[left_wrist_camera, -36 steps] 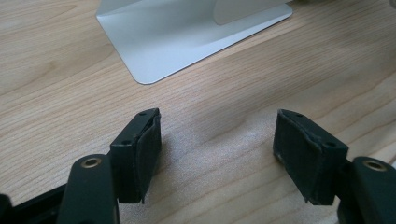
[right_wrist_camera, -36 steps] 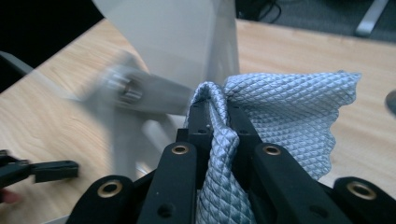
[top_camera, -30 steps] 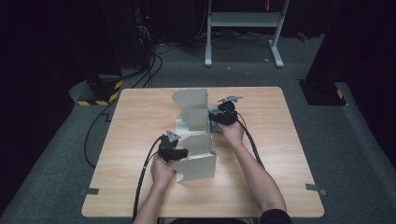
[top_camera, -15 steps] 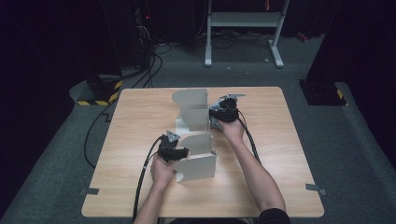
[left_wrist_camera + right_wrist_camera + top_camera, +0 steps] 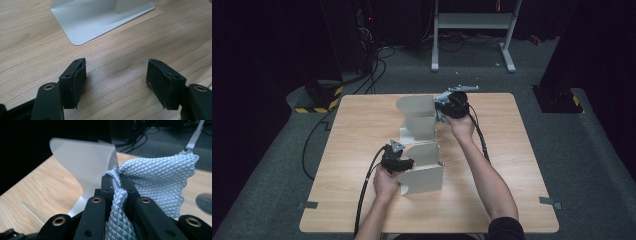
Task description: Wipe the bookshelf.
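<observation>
While the high view sets out the whole wooden counter [image 5: 362, 150], with two pale grey bookend-like metal stands on it, the gripper views add what it is too distant to show. The far stand [image 5: 418, 117] sits toward the back middle of the counter, and the near stand [image 5: 422, 170] sits closer to the person, the two a little apart.

From above, the right gripper [image 5: 447, 106] is held at the far stand's right edge, the right hand [image 5: 462, 125] behind it, and a scrap of something pale is just visible at its tip. The right gripper view makes that plain: its fingers [image 5: 108, 185] are pressed together on a light blue woven cloth [image 5: 160, 185], which is pinched into a bunch between them and fans out to the right, lifted off the counter. The curved upright of the far stand rises just beyond the cloth.

The left gripper [image 5: 404, 164] rests at the near stand's left edge, gripped by the left hand [image 5: 384, 182]. Whether it holds anything cannot be judged from above, but the left gripper view shows its fingers [image 5: 75, 80] spread wide with nothing between them, low over bare wood, with a stand's flat base plate lying beyond them.
</observation>
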A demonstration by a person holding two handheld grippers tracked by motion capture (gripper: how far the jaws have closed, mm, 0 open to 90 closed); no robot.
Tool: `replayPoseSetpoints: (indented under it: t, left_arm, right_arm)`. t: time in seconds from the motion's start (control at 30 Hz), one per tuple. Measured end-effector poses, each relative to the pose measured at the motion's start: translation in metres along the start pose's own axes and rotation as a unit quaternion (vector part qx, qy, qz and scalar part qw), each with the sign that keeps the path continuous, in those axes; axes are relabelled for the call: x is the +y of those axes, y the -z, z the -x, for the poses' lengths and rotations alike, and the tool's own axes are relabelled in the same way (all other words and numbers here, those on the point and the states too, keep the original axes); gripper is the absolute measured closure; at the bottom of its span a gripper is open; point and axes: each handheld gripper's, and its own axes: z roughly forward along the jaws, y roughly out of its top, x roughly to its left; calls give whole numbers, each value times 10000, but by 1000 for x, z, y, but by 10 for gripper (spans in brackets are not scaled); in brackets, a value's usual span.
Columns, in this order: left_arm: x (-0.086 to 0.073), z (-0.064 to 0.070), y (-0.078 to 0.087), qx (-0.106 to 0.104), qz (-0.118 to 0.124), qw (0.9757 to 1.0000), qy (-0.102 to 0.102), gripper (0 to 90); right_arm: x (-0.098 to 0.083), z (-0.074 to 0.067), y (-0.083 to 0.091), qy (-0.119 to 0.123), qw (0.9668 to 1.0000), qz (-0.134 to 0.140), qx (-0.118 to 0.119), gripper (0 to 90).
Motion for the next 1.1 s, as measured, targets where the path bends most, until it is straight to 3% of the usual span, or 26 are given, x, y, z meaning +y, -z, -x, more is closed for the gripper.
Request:
replayPoseSetpoints:
  t: [0.1, 0.3, 0.47, 0.73, 0.87, 0.97, 1.1]
  left_arm:
    - [0, 0, 0, -5, 3, 10000, -5, 328]
    - [0, 0, 0, -11, 3, 10000, 3, 329]
    - [0, 0, 0, -14, 3, 10000, -2, 329]
    - [0, 0, 0, -14, 11, 10000, 7, 329]
    - [0, 0, 0, -16, 3, 10000, -8, 329]
    - [0, 1, 0, -32, 1, 10000, -22, 329]
    - [-1, 1, 1, -59, -3, 10000, -52, 327]
  right_arm:
    - [7, -4, 4, 40, 9999, 98, -9, 837]
    - [2, 1, -5, -19, 10000, -47, -16, 837]
    - [-16, 9, -19, -144, 9991, -393, -44, 837]
    - [-54, 18, -43, -282, 9951, -949, -54, 836]
    - [-68, 17, -49, -213, 9935, -1121, -59, 835]
    - [-76, 14, -48, -14, 9920, -1259, -129, 830]
    - [-85, 16, -29, 280, 9916, -1225, -297, 831]
